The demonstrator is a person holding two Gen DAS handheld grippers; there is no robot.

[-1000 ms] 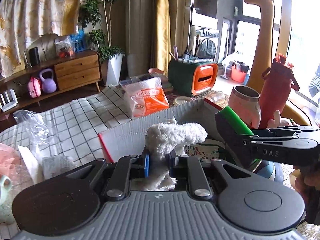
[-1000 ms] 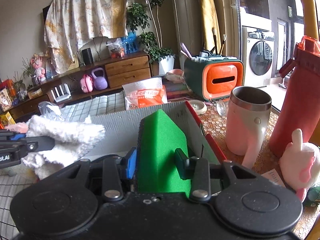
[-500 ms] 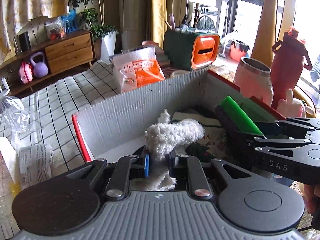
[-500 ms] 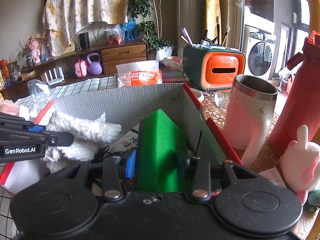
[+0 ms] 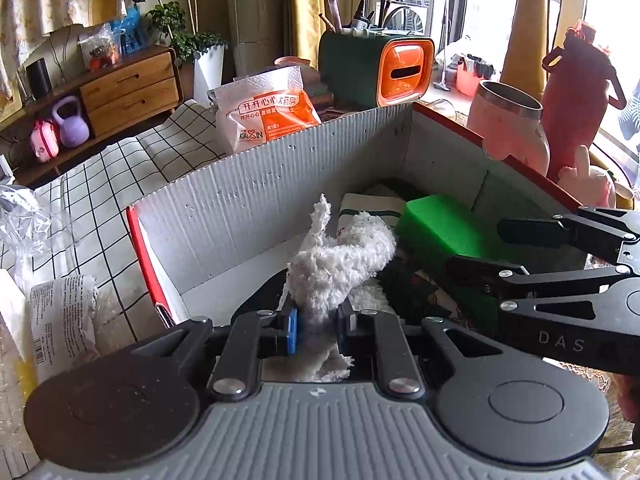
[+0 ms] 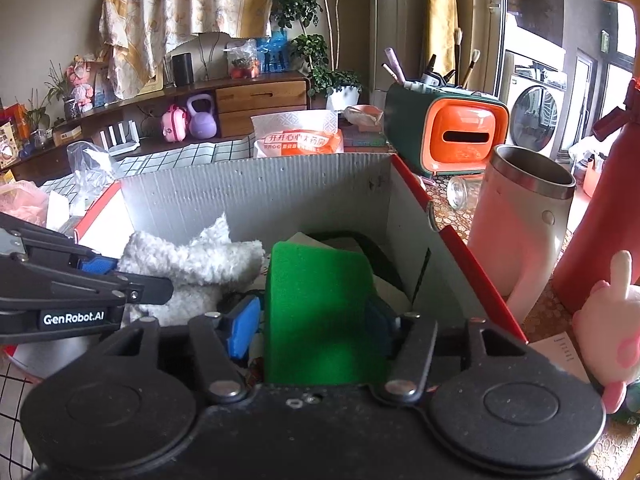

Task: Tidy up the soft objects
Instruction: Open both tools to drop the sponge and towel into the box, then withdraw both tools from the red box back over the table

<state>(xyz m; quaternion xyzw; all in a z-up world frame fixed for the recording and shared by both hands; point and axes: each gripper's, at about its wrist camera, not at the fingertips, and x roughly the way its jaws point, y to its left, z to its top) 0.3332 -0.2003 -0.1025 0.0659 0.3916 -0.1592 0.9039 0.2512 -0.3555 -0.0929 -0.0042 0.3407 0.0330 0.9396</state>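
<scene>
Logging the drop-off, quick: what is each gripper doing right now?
Left gripper: shut on the white fluffy cloth.
Right gripper: fingers opening; green sponge between them.

Open-topped cardboard box (image 5: 248, 216) — bare floor at its left; green sponge (image 6: 320, 312), fluffy white cloth (image 5: 340, 268) and both grippers crowd the right.

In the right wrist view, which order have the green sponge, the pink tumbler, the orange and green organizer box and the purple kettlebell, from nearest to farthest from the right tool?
1. Green sponge: between the opening jaws of the right tool, in the box.
2. Pink tumbler: right, on the table.
3. Orange and green organizer box: behind the tumbler.
4. Purple kettlebell: far left, under the sideboard.
</scene>
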